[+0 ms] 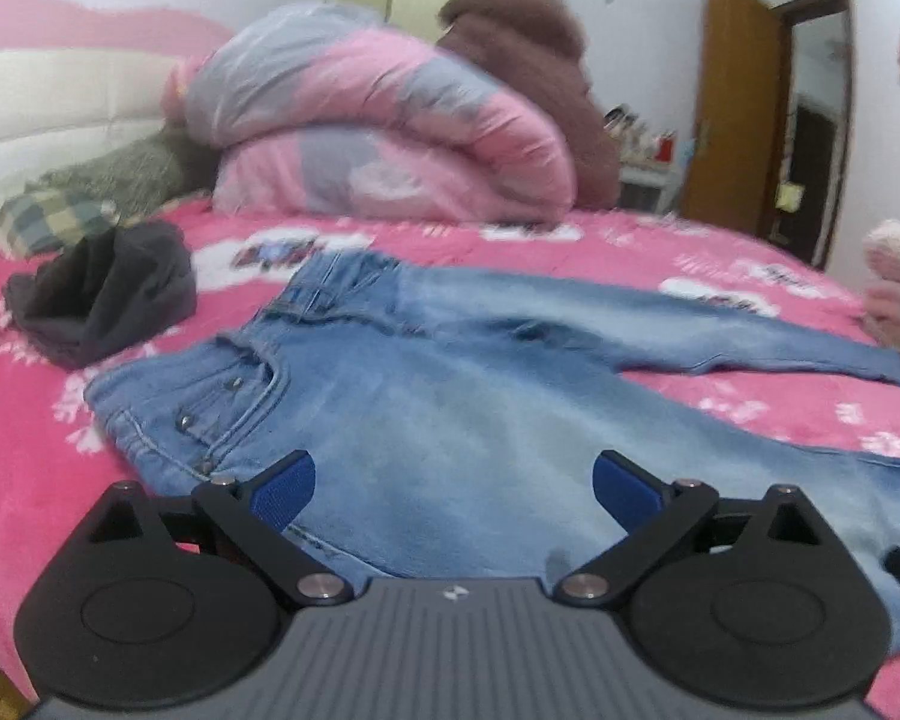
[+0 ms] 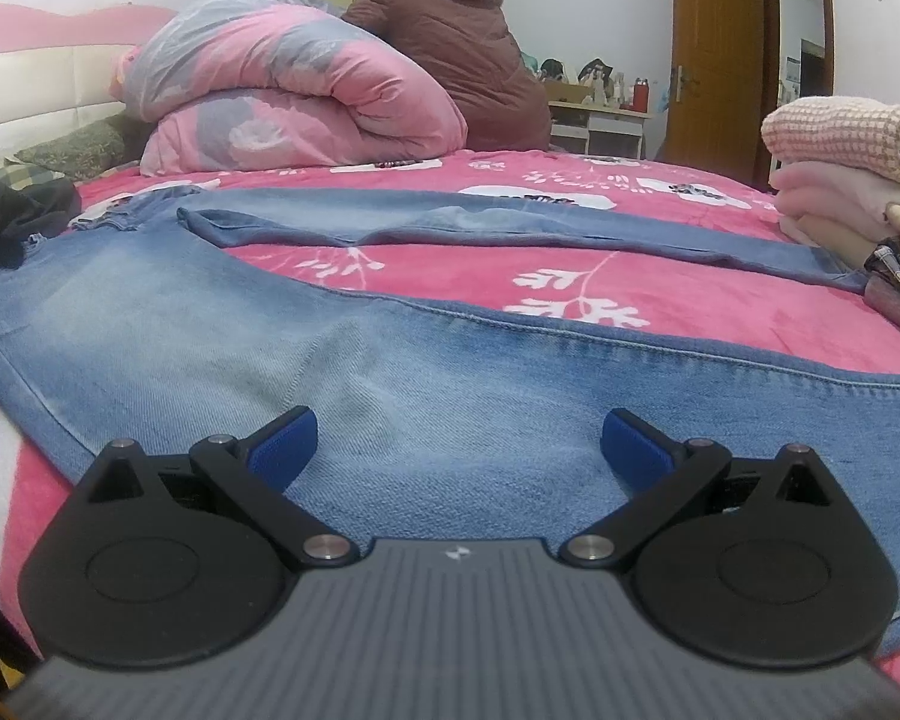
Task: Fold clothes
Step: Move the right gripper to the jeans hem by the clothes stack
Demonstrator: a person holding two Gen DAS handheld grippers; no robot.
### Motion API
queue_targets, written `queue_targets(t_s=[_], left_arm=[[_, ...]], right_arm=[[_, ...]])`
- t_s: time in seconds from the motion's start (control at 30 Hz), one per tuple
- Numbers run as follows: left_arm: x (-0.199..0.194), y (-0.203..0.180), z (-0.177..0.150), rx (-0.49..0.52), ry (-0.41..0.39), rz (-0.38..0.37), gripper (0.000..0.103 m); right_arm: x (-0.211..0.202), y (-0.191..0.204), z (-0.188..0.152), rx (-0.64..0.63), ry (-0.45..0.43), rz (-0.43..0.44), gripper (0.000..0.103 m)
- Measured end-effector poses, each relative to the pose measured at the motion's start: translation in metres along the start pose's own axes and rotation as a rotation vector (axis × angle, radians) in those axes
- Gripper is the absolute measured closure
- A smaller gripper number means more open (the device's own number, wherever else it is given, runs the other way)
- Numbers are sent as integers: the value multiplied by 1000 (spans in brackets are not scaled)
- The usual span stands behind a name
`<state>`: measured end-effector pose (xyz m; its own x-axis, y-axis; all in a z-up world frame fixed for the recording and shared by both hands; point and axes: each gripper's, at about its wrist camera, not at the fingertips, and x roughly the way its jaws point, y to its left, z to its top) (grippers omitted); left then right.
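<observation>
Both jaws gape wide, holding nothing; left gripper (image 1: 453, 483) and right gripper (image 2: 459, 441) hover over the jeans (image 2: 222, 330) spread ahead; denim looks heavy, limp; I'd pinch the near leg's outer seam.

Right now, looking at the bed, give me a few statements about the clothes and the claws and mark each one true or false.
1. The jeans lie spread out with the two legs apart. True.
2. The left claw is clamped on the waistband. False: it is open and holds nothing.
3. A dark garment lies on the pink bedspread beside the waist of the jeans. True.
4. The right claw is open over the near leg. True.
5. The stack of folded clothes sits on top of the jeans' waist. False: it sits at the leg end, by the bed's edge.
</observation>
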<state>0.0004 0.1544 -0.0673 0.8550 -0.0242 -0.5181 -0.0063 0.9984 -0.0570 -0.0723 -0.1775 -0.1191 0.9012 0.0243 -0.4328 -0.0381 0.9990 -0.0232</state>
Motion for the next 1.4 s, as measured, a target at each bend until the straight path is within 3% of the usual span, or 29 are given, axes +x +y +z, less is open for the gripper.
queue_targets(t_s=[0.1, 0.33, 0.43, 0.57, 0.7, 0.73, 0.9, 1.0, 1.07, 1.2, 1.37, 1.4], left_arm=[[14, 4, -6, -19, 54, 26, 3], [13, 0, -15, 27, 45, 45, 3], [15, -1, -14, 17, 52, 51, 2], [18, -7, -14, 23, 59, 79, 1], [18, -10, -13, 19, 67, 88, 1], [18, -9, -12, 18, 68, 89, 1], [20, -11, -12, 18, 72, 96, 0], [20, -13, -10, 21, 84, 107, 0], [21, -14, -9, 14, 92, 112, 0], [22, -16, -7, 1, 106, 121, 0], [24, -16, -5, -7, 117, 129, 0], [24, -16, -5, -8, 120, 129, 0]], right_arm=[[-4, -2, 0, -7, 10, 13, 1], [-48, -25, -12, -9, 35, 54, 1], [-70, -49, -6, 12, 29, 3, 1], [-68, -102, 16, 50, -32, -163, 1], [-34, -169, 17, 188, 162, -218, 1], [-36, -176, 10, 204, 175, -205, 1], [-77, -169, -19, 75, 195, -222, 1], [-100, -184, -21, 147, 217, -220, 1], [-107, -202, -13, 165, 179, -271, 1], [-94, -241, 3, 235, 129, -348, 1], [-69, -267, -14, 319, 183, -384, 1], [-75, -262, -20, 315, 155, -387, 1]])
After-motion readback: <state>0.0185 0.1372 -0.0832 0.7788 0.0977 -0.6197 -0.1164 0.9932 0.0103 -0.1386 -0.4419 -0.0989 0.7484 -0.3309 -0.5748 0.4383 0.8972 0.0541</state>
